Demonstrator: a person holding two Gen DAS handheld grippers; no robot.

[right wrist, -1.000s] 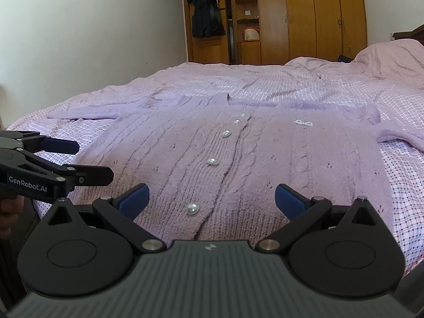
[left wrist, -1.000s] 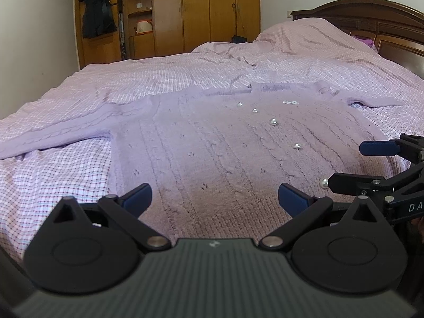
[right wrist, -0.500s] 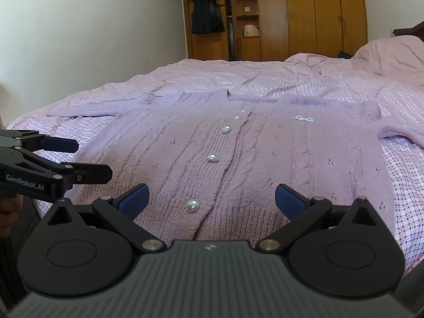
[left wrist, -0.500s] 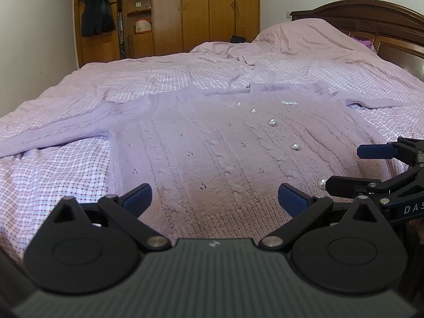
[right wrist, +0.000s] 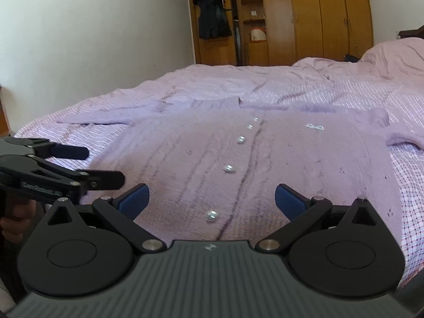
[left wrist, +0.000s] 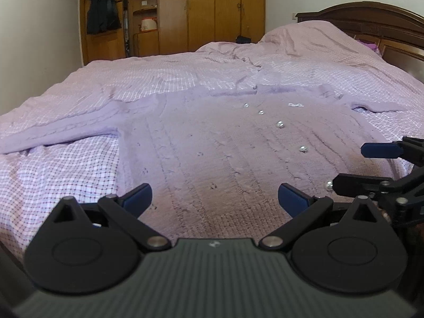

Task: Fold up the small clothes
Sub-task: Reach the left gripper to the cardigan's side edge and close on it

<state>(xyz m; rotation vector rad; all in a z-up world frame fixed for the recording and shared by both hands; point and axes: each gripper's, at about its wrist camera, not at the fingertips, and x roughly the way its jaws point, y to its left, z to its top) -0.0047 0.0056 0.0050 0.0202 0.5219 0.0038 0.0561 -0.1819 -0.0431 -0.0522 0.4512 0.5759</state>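
A lilac knitted cardigan (left wrist: 212, 143) with pearl buttons lies flat and face up on the bed, sleeves spread out to both sides; it also shows in the right wrist view (right wrist: 291, 164). My left gripper (left wrist: 214, 198) is open and empty, just above the cardigan's near hem on its left half. My right gripper (right wrist: 212, 198) is open and empty above the hem by the lowest button (right wrist: 212, 215). Each gripper shows in the other's view, the right one (left wrist: 371, 167) and the left one (right wrist: 87, 165), both open.
The bed (left wrist: 79, 164) has a pink checked cover, with a pillow mound (left wrist: 312, 39) and a dark wooden headboard (left wrist: 371, 21) at the right. Wooden wardrobes (right wrist: 318, 18) and a hanging dark garment (right wrist: 212, 16) stand at the far wall.
Both grippers have come lower and a little closer to the cardigan's near hem. Both stay open. The cardigan has not moved.
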